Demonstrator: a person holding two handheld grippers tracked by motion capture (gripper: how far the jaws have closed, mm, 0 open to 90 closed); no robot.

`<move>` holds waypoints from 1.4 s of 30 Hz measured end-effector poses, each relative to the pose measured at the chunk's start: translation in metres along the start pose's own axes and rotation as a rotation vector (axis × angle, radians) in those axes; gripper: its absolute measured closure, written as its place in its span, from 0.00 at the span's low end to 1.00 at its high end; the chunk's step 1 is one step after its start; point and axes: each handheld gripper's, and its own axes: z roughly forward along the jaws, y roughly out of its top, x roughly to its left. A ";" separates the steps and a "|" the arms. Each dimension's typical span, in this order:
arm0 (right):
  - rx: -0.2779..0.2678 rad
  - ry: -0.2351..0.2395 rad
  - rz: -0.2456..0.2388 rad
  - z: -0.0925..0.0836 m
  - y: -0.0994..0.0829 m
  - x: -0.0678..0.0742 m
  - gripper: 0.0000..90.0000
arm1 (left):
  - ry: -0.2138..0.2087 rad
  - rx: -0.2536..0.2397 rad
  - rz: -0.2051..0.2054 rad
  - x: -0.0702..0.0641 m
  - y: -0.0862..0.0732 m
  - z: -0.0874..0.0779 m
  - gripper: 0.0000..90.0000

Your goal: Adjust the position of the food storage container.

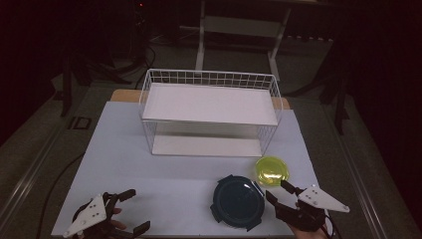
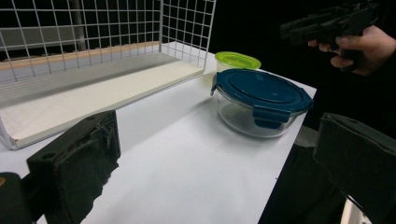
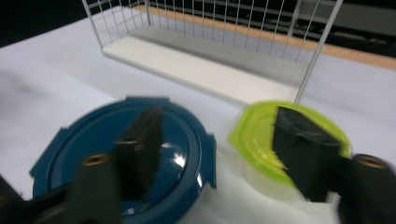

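While both grippers hang near the front edge, the white table [image 1: 149, 169] takes up most of the high view, with a dim floor around it. Next biggest is the white wire rack [image 1: 209, 112], two shelves, standing toward the back middle of the table; upper shelf and lower shelf both bare. Left gripper view has the rack's lower shelf and mesh wall at upper left; right gripper view has it across the top.

Blue-lidded container [image 1: 238, 201], round, clear glass body with a dark blue clip lid, sits on the table front right of centre, well in front of the rack. Lid is on. Green-lidded container [image 1: 271, 171], smaller, round, yellow-green lid, sits just behind and to the right of the blue one, near the rack's front right corner. The two are very close; can't tell if they touch.

Right gripper [image 1: 275, 191] is at the front right, held in a hand, jaws apart at a middling spread, nothing between the pads. It's just right of the blue-lidded container, tips pointing toward the gap between the two containers. In the right gripper view one jaw lies over the blue lid and the other over the green lid; contact can't be told, picture is blurred.

Left gripper [image 1: 137, 209] is at the front left corner, well apart from both containers, jaws wide, holding nothing. Left gripper view: bare table between its jaws.
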 end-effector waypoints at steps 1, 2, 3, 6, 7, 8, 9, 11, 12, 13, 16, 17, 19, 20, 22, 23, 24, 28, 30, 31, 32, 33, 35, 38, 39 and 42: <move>0.008 0.008 0.000 0.000 -0.002 -0.001 0.50 | 0.000 0.000 0.000 0.000 0.000 0.000 0.00; 0.019 0.011 -0.001 -0.001 -0.004 -0.002 0.56 | 0.000 0.000 0.000 0.000 0.000 0.000 0.00; 0.027 0.016 -0.006 -0.001 -0.007 -0.002 0.60 | -0.002 0.000 -0.003 0.000 0.000 0.000 0.00; 0.046 0.035 -0.012 0.000 -0.012 -0.003 0.66 | -0.002 0.002 -0.002 0.000 0.000 0.001 0.00; 0.057 0.048 -0.010 0.000 -0.015 -0.004 0.72 | -0.004 0.003 -0.003 0.000 0.000 0.001 0.00; 0.057 0.048 -0.010 0.000 -0.015 -0.004 0.72 | -0.004 0.003 -0.003 0.000 0.000 0.001 0.00; 0.079 0.075 -0.010 0.002 -0.020 -0.004 0.77 | -0.004 0.004 -0.002 0.000 0.000 0.001 0.00; 0.100 0.094 -0.007 0.004 -0.025 -0.003 0.83 | -0.006 0.004 -0.003 0.000 0.000 0.001 0.00; 0.100 0.094 -0.007 0.004 -0.025 -0.003 0.83 | -0.006 0.004 -0.003 0.000 0.000 0.001 0.00; 0.116 0.116 -0.001 0.005 -0.029 -0.003 0.88 | -0.007 0.008 -0.004 0.001 -0.001 0.001 0.00; 0.136 0.123 0.002 0.006 -0.032 -0.003 0.94 | -0.011 0.007 -0.004 0.001 -0.001 0.002 0.00; 0.154 0.125 0.004 0.007 -0.034 -0.003 1.00 | -0.015 0.009 -0.004 0.001 -0.001 0.002 0.00; 0.163 0.125 0.007 0.007 -0.037 -0.004 1.00 | -0.018 0.009 -0.002 0.000 -0.001 0.002 0.00; 0.165 0.137 0.009 0.008 -0.038 -0.004 1.00 | -0.018 0.009 -0.002 0.000 -0.001 0.002 0.00; 0.174 0.150 0.012 0.009 -0.041 -0.004 1.00 | -0.020 0.009 -0.001 0.000 0.000 0.002 0.00; 0.178 0.158 0.012 0.009 -0.042 -0.004 1.00 | -0.023 0.006 -0.001 0.000 0.000 0.002 0.00; 0.182 0.162 0.010 0.010 -0.042 -0.003 1.00 | -0.023 0.006 -0.001 0.000 0.000 0.002 0.00; 0.198 0.176 0.007 0.013 -0.043 -0.001 1.00 | -0.023 0.004 0.000 0.000 0.000 0.002 0.00; 0.196 0.181 0.011 0.014 -0.043 -0.002 1.00 | -0.024 -0.001 0.003 -0.001 0.000 0.002 0.00; 0.194 0.180 0.008 0.014 -0.043 -0.002 1.00 | -0.024 -0.003 0.006 -0.001 0.000 0.001 0.00; 0.194 0.180 0.008 0.014 -0.043 -0.002 1.00 | -0.024 -0.003 0.006 -0.001 0.000 0.001 0.00; 0.191 0.176 0.005 0.014 -0.042 -0.002 1.00 | -0.025 -0.004 0.005 -0.001 0.000 0.002 0.00; 0.192 0.174 -0.003 0.015 -0.042 0.000 1.00 | -0.027 -0.002 0.004 -0.001 0.000 0.002 0.00; 0.194 0.182 -0.006 0.017 -0.041 0.003 1.00 | -0.028 -0.001 0.006 -0.001 0.000 0.002 0.00; 0.200 0.190 -0.013 0.020 -0.039 0.006 1.00 | -0.030 -0.004 0.005 -0.002 0.000 0.002 0.00; 0.199 0.221 -0.022 0.025 -0.036 0.012 1.00 | -0.029 -0.010 0.003 -0.001 0.000 0.001 0.00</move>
